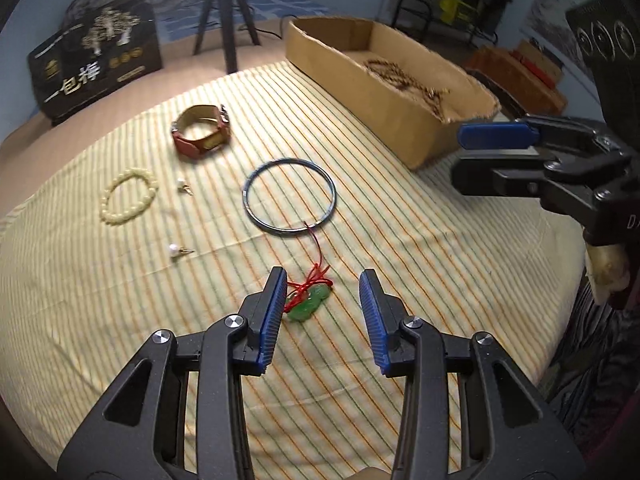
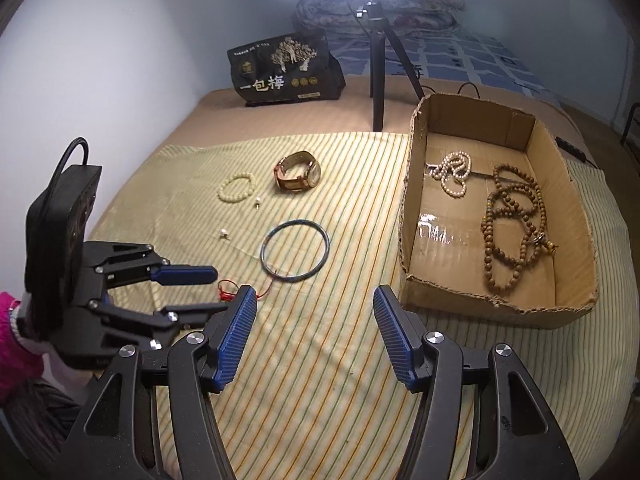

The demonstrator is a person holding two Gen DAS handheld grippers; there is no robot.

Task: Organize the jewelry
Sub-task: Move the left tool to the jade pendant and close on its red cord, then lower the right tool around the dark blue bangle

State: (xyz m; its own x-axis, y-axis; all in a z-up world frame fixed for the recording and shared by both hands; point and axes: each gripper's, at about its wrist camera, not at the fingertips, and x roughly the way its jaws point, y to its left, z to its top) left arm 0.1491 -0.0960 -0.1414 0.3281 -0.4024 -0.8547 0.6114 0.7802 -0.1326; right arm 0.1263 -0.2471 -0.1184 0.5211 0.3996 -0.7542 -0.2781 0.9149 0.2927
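Observation:
A green jade pendant [image 1: 310, 305] on a red cord [image 1: 316, 254] lies on the striped cloth between the tips of my open left gripper [image 1: 323, 286], closer to its left finger. The cord [image 2: 226, 290] shows in the right wrist view beside the left gripper [image 2: 200, 292]. Beyond lie a dark bangle [image 1: 289, 196] [image 2: 295, 249], a brown-strapped watch [image 1: 202, 131] [image 2: 298, 175], a cream bead bracelet [image 1: 128, 194] [image 2: 237, 186] and two pearl earrings [image 1: 176, 249] [image 1: 183, 186]. The cardboard box [image 1: 400, 128] [image 2: 404, 216] holds a pearl necklace [image 2: 452, 174] and wooden beads [image 2: 512, 220]. My right gripper [image 2: 314, 300] [image 1: 460, 154] is open and empty above the cloth.
A black bag with Chinese lettering [image 1: 94, 64] [image 2: 282, 70] and a black tripod [image 1: 226, 20] [image 2: 380, 76] under a ring light stand behind the cloth. A wall is to the left in the right wrist view. The cloth's edge [image 1: 560, 280] drops off at the right.

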